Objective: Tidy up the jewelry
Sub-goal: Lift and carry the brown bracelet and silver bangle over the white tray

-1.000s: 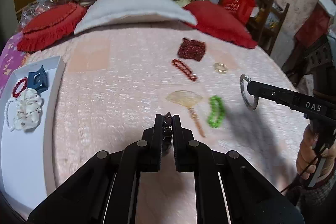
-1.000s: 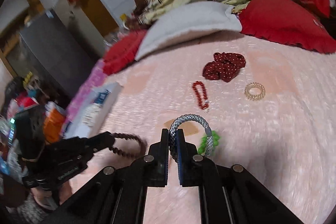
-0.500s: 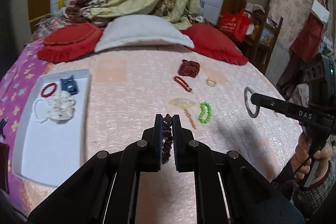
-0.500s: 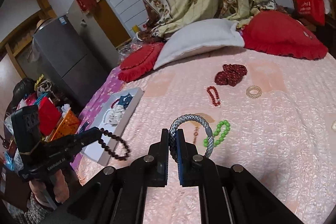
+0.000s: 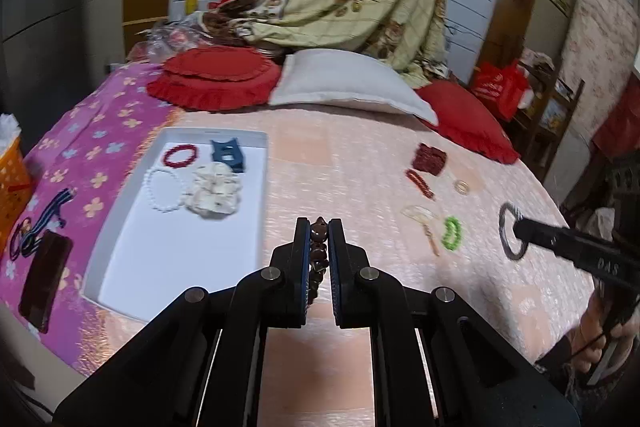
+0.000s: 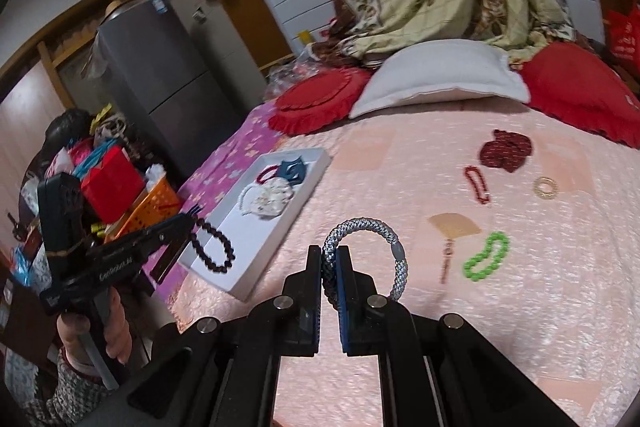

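left gripper (image 5: 319, 227) – clamped on dark bead bracelet (image 6: 214, 247) | right gripper (image 6: 329, 251) – clamped on grey braided bracelet (image 6: 366, 247)

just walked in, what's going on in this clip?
A person is sorting jewelry off a bed into a white tray. The left hand-held gripper is shut on a dark beaded bracelet; the right hand-held gripper is shut on a grey braided bracelet. Both are held above the bedspread. Four pieces sit in the tray; a green bracelet and others lie on the bed.
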Demonstrator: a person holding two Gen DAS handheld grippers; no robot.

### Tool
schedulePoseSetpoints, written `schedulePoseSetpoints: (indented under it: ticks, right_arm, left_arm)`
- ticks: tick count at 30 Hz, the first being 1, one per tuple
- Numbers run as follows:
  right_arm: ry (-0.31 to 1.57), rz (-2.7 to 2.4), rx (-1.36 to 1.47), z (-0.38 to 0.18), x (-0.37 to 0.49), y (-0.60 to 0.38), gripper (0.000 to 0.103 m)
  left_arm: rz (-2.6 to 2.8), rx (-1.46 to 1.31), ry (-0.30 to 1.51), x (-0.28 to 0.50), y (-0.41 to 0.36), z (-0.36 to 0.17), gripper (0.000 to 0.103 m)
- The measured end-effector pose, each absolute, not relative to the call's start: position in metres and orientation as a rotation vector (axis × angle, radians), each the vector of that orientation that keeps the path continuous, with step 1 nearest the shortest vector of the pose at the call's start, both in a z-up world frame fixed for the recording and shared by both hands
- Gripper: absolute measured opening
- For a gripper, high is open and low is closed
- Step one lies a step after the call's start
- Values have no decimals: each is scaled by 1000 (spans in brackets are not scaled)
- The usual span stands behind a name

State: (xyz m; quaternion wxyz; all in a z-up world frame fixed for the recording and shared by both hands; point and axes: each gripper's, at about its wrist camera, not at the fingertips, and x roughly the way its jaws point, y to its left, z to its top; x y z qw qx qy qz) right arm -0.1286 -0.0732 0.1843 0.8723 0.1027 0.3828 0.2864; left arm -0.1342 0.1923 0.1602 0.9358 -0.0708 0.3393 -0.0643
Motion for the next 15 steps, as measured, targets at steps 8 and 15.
schedulePoseSetpoints:
  ticks: [8, 15]
  right_arm:
    - [856, 677, 161, 180, -114, -15, 6]
    - [921, 747, 121, 165, -80, 51, 6]
  left_arm:
    - [-52, -156, 707, -107, 238, 157, 7]
    - [24, -187, 745, -68, 273, 131, 7]
